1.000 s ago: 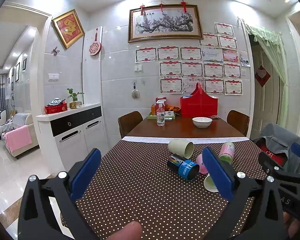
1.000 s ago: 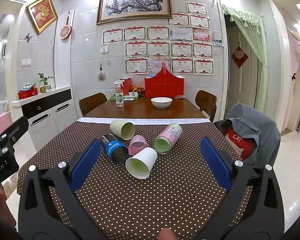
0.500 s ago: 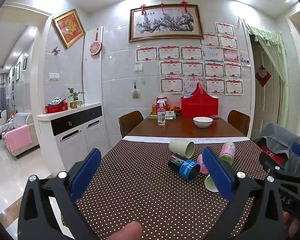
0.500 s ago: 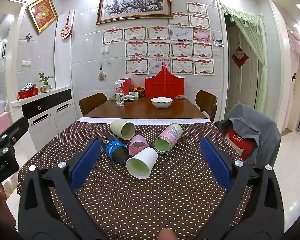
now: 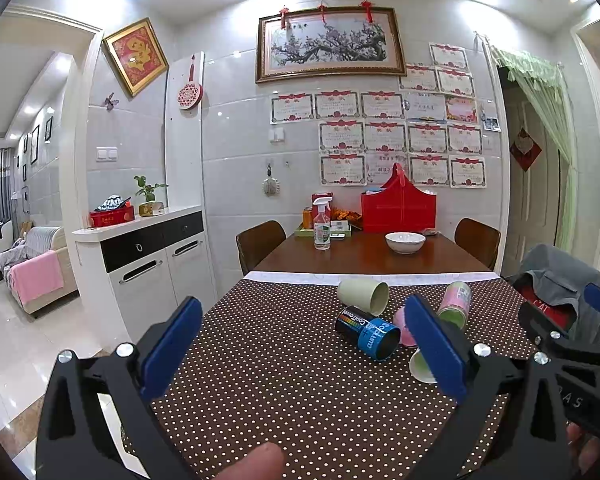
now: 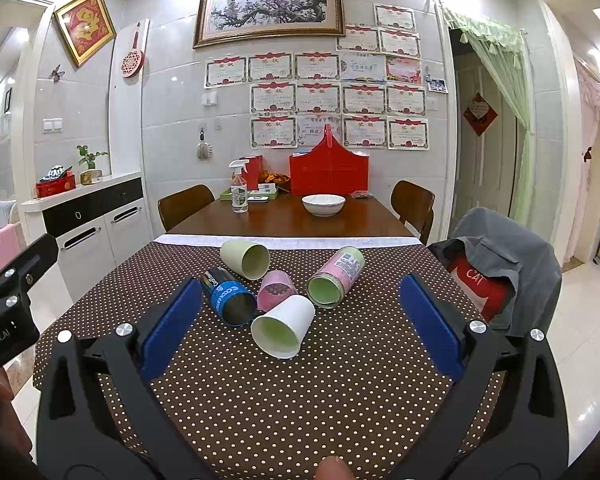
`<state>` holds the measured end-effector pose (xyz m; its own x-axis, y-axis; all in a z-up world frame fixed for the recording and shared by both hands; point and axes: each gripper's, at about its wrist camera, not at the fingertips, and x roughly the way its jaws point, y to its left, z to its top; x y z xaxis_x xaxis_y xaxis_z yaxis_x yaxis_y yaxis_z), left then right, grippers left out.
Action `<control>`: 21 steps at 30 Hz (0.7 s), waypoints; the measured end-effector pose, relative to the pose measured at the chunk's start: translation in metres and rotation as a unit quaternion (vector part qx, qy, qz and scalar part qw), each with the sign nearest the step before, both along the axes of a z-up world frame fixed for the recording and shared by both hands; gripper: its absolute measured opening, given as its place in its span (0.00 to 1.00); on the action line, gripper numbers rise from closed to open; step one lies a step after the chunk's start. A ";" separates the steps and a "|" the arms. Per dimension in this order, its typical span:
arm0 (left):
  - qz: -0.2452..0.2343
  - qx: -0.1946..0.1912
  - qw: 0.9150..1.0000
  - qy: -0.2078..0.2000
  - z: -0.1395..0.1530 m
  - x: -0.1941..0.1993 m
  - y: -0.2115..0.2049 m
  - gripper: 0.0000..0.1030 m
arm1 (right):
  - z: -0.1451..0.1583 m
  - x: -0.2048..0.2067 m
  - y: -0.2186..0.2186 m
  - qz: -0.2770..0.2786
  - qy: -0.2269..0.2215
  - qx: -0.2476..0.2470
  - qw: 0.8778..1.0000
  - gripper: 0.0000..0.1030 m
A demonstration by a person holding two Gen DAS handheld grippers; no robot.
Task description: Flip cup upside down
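Several cups lie on their sides on the brown dotted tablecloth (image 6: 300, 400): a white cup (image 6: 284, 326) nearest, a blue-and-black cup (image 6: 228, 296), a small pink cup (image 6: 275, 289), a pink-labelled green cup (image 6: 336, 276) and a pale green cup (image 6: 246, 258). My right gripper (image 6: 300, 320) is open and empty, just short of the white cup. My left gripper (image 5: 304, 348) is open and empty, to the left of the cups; the blue-and-black cup (image 5: 368, 332) and pale green cup (image 5: 364, 296) show there, the white cup (image 5: 420, 366) partly hidden by the right finger.
Beyond the cloth the wooden table (image 6: 284, 220) carries a white bowl (image 6: 323, 204), a spray bottle (image 6: 239, 192) and a red basket (image 6: 328, 170). A chair with a grey jacket (image 6: 500, 264) stands right. A white cabinet (image 6: 88, 224) stands left.
Both views shifted very slightly; the cups have not moved and both grippers stay open.
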<state>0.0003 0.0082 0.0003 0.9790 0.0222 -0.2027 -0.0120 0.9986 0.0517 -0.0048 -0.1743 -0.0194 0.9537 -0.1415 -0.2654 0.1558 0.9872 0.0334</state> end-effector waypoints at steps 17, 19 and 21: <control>-0.034 0.032 0.998 0.049 -0.008 0.050 -0.022 0.96 | -0.007 0.042 -0.032 0.003 0.045 0.012 0.999 0.94; -0.047 0.037 0.996 0.071 -0.011 0.068 -0.028 0.96 | -0.011 0.054 -0.044 -0.001 0.064 0.019 0.998 0.94; -0.059 0.041 0.993 0.088 -0.012 0.084 -0.034 0.96 | -0.015 0.064 -0.054 -0.007 0.078 0.024 0.997 0.94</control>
<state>0.0844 -0.0257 -0.0119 0.9250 -0.0679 -0.3737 0.1220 0.9849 0.1231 0.0588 -0.2281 -0.0340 0.8986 -0.1384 -0.4164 0.1768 0.9827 0.0550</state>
